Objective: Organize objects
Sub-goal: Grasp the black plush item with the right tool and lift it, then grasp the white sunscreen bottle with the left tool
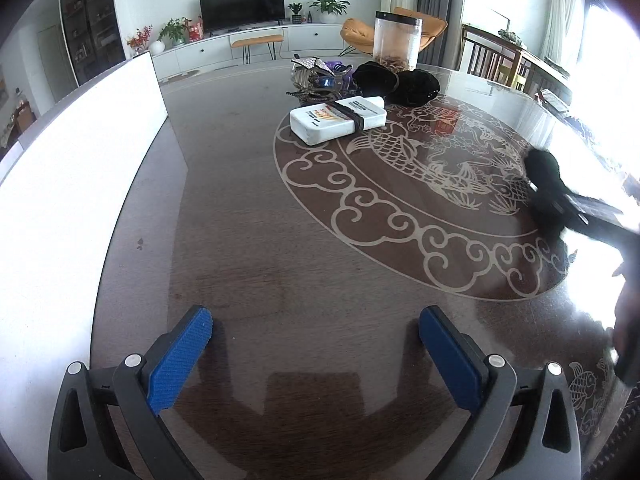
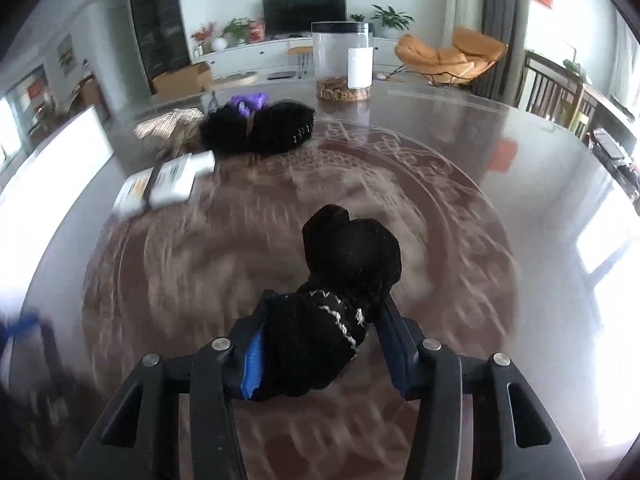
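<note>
My right gripper (image 2: 324, 312) is shut on a black knitted sock (image 2: 344, 264) with a grey zigzag stripe and holds it above the dark round table (image 2: 540, 184); it also shows at the right edge of the left wrist view (image 1: 548, 184). My left gripper (image 1: 316, 320) is open and empty, low over the table's near side. A white bottle with a black band (image 1: 338, 118) lies mid-table. Behind it are hair clips (image 1: 320, 76), two more black knitted items (image 1: 396, 80) and a clear jar (image 1: 396, 40).
A white box (image 1: 80, 168) stands along the table's left side. The table carries a pale fish-and-cloud pattern (image 1: 400, 184). An orange chair (image 2: 452, 56) and a TV cabinet (image 2: 256, 52) stand beyond the table.
</note>
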A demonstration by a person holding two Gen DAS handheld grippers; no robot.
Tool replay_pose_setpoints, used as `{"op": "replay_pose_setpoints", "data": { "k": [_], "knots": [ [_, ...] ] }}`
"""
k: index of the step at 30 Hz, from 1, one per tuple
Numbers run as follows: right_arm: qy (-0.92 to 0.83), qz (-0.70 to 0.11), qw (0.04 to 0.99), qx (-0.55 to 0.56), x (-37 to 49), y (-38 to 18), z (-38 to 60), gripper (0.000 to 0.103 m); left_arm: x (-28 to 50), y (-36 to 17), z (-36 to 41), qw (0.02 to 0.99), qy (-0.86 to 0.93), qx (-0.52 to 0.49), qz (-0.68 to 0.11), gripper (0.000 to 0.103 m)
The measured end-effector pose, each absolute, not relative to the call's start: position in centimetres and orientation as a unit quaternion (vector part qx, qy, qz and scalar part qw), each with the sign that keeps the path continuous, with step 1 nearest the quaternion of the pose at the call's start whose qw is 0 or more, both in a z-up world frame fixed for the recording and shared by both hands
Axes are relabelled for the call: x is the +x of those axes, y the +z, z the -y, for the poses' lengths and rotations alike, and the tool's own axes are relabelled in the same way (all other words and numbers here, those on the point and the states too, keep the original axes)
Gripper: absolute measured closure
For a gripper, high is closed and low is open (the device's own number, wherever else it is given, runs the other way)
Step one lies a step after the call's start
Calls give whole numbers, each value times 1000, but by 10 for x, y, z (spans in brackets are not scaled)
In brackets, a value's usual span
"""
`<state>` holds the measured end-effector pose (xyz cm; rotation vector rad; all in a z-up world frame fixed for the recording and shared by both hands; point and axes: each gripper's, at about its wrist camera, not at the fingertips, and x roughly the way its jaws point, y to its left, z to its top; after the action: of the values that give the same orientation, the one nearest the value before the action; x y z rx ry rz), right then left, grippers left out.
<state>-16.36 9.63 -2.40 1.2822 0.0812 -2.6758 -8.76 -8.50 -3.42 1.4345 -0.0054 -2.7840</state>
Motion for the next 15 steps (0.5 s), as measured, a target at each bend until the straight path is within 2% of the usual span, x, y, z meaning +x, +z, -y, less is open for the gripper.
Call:
{"op": "replay_pose_setpoints", "data": {
  "k": [4,9,15],
  "knots": [
    [-899,-17,84,430,-126,-23,-126,53,-88,-34,85,4,-889,457,2,0],
    [-899,-6,81,431,-118,-22,-136,53,-107,-34,85,-47,-881,469,26,0],
    [-899,-25,72,432,-118,-23,-133,52,-179,-31,86,-58,-846,529,37,0]
  ]
}}
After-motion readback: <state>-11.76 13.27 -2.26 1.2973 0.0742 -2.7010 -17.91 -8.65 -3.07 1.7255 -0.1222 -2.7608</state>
